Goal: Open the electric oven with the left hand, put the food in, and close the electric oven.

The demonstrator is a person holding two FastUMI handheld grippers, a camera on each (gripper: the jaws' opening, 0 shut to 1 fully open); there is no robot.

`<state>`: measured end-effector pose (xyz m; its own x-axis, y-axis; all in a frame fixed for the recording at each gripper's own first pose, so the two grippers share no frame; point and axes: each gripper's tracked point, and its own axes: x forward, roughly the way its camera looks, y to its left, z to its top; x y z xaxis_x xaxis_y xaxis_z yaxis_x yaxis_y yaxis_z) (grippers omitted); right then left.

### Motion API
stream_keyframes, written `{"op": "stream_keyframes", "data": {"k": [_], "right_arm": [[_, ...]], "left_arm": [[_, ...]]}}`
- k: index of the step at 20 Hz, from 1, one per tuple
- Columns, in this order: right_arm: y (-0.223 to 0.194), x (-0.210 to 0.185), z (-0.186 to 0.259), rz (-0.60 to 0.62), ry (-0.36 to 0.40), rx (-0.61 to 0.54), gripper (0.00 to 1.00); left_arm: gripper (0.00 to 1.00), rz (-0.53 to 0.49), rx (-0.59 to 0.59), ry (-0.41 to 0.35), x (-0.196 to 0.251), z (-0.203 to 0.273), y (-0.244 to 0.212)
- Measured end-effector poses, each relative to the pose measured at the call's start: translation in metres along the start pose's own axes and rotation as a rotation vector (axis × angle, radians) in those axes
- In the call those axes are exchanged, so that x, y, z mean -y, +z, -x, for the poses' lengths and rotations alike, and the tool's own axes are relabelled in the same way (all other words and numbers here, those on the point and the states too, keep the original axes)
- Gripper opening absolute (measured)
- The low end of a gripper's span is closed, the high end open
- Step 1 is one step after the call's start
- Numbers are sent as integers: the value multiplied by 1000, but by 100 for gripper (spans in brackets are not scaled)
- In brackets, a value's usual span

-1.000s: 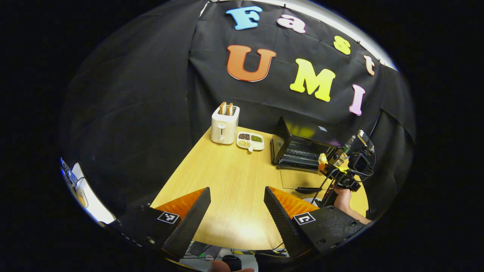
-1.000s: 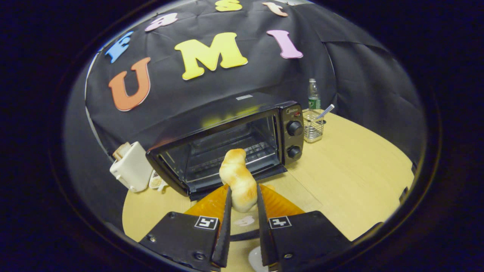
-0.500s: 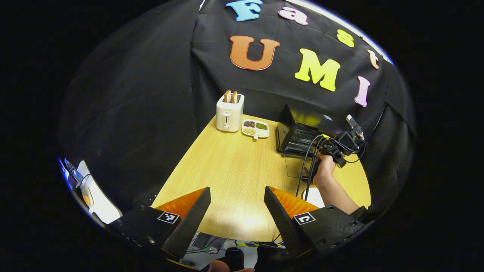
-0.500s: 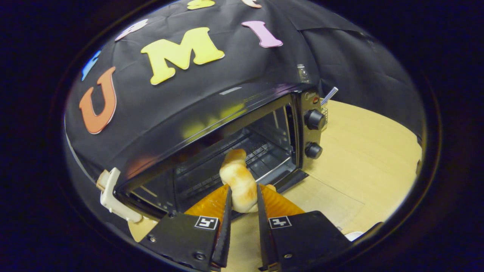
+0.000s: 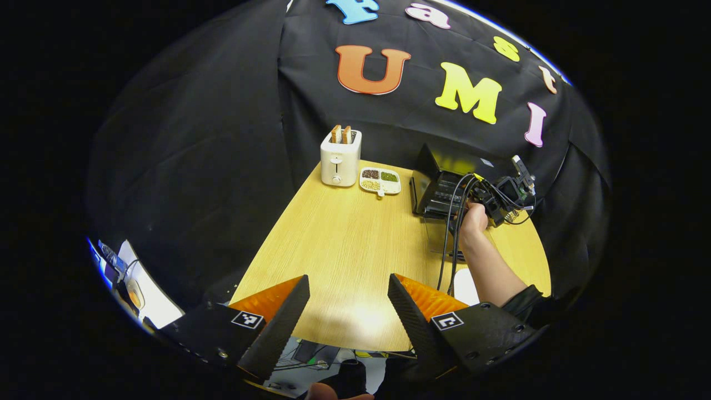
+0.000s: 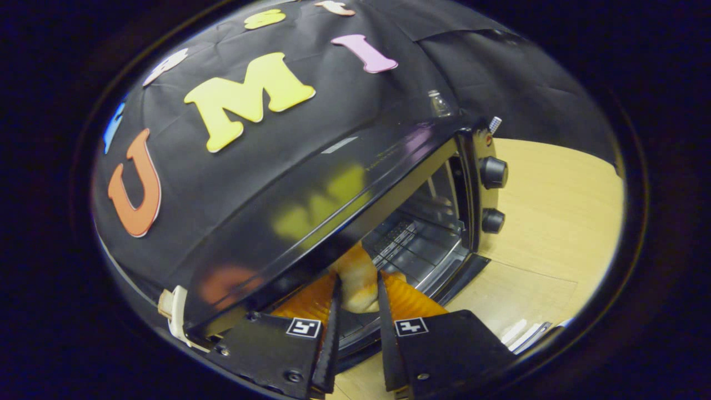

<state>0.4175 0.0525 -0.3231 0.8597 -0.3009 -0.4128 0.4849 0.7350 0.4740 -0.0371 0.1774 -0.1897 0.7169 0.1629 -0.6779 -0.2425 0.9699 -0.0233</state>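
Observation:
In the right gripper view my right gripper (image 6: 356, 289) is shut on a pale golden bread roll (image 6: 355, 275), whose far end reaches in under the top edge of the black electric oven (image 6: 333, 183). The oven's glass door (image 6: 533, 303) lies folded down on the table. In the left gripper view the oven (image 5: 444, 180) stands at the far right, and a hand (image 5: 472, 219) holds the right gripper (image 5: 502, 194) at its mouth. My left gripper (image 5: 347, 297) is open over the near table edge, holding nothing.
A white toaster (image 5: 340, 158) with two slices and a divided dish (image 5: 380, 181) of grains stand at the back of the wooden table (image 5: 344, 244). Two oven knobs (image 6: 493, 172) face the right gripper. A bottle top (image 6: 437, 103) peeks from behind the oven.
The right gripper has pushed forward with the roll, from in front of the oven to its mouth. The left gripper has stayed open near the table edge, drifting back slightly.

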Motion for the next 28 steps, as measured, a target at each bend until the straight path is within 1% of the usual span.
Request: {"op": "stream_keyframes", "data": {"k": [1,6,8,9,10,14,15,16,19,20,22,23,24,25,26,27,28], "right_arm": [[-1,0,-2,-2,15,4,34],[-5,-3,-2,24,67,19,54],[-2,-7,3,5,98,30,60],[-3,-9,4,-6,107,24,67],[-3,-10,5,-6,123,20,78],[1,-6,14,-34,157,25,77],[0,-3,18,-48,162,22,80],[-2,1,20,-56,153,12,82],[-7,15,30,-94,149,-9,100],[-8,18,33,-108,157,-15,96],[-9,23,43,-119,168,-29,100],[-11,27,49,-124,171,-37,96],[-10,29,55,-135,179,-45,100],[-10,31,63,-148,187,-56,96],[-10,33,71,-166,197,-66,100],[-9,35,79,-187,208,-77,96],[-7,38,87,-206,213,-85,96]], "left_arm": [[94,-3,-7,1,1,-1,0],[94,-12,-30,-12,5,-3,-3],[94,-15,-35,-23,6,-5,-5],[94,-18,-35,-30,7,-5,-6],[94,-21,-37,-35,7,-5,-7],[94,-23,-29,-43,11,-5,-6],[94,-22,-26,-45,12,-3,-7],[94,-21,-26,-45,14,-3,-8],[94,-21,-33,-59,25,0,-12],[94,-30,-27,-63,29,1,-12],[94,-37,-22,-72,36,6,-11],[94,-36,-19,-78,39,7,-11],[94,-33,-14,-83,42,9,-10],[94,-31,-9,-90,47,11,-8],[94,-29,-3,-97,52,13,-8],[94,-28,2,-102,55,13,-7],[94,-27,6,-107,58,13,-7]]}}
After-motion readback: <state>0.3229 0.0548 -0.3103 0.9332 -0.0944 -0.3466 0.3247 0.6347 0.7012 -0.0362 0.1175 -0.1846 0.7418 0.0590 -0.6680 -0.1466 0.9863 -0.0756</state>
